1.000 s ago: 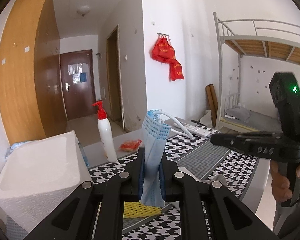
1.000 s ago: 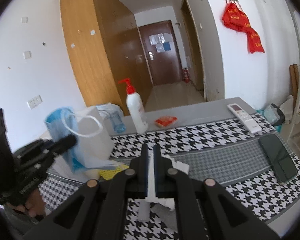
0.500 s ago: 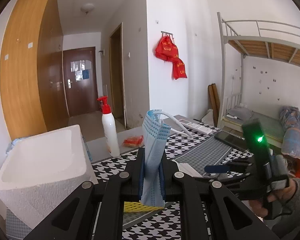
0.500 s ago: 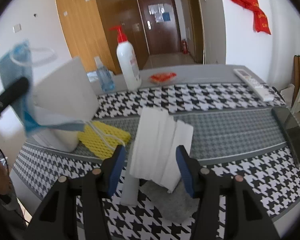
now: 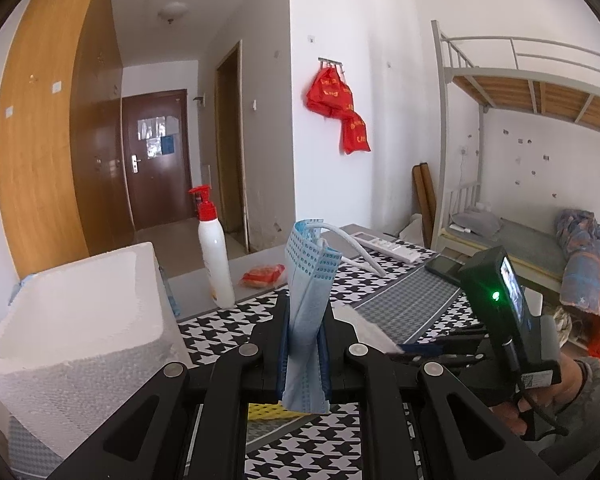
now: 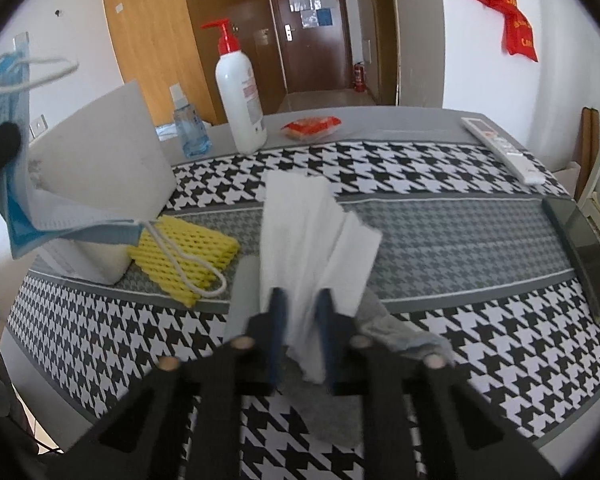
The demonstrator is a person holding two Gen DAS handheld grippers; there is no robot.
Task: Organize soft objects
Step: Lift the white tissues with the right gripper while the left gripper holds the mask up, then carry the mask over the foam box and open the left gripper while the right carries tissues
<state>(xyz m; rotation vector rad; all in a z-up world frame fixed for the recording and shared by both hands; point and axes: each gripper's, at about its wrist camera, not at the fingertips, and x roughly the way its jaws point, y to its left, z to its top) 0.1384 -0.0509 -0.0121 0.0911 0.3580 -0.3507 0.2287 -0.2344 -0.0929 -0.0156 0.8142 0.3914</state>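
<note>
1. Right wrist view: the tissue (image 6: 312,236) lies fanned on the grey band of the table (image 6: 460,240), near its middle, its near end between the jaws of the right gripper (image 6: 302,332). The jaws are closing on it, and the pads already pinch the paper.
2. Under the tissue's near end sits a grey cloth (image 6: 396,334); just to the left lies a yellow sponge (image 6: 188,254), against the foot of a white foam box (image 6: 108,168) near the table's left edge.
3. Left wrist view: the left gripper (image 5: 303,344) is clamped shut on a blue mask (image 5: 308,280), held upright in the air beside the box (image 5: 72,320). One ear loop (image 6: 184,268) dangles across the sponge.
4. Toward the far edge stand a pump bottle (image 6: 240,100), a small spray bottle (image 6: 188,128) and a red packet (image 6: 312,126); a remote (image 6: 500,148) and a phone (image 6: 584,256) lie along the right edge.
5. Risks: the pinch takes only the tissue's narrow end, so thin paper may tear or unfold on lifting. The jaws could also catch the cloth beneath and drag it along. The hanging loop may snag the sponge if the mask moves.
6. Half a second earlier the right jaws stood wide either side of the tissue; now they have narrowed onto it. The mask is held as it was.
</note>
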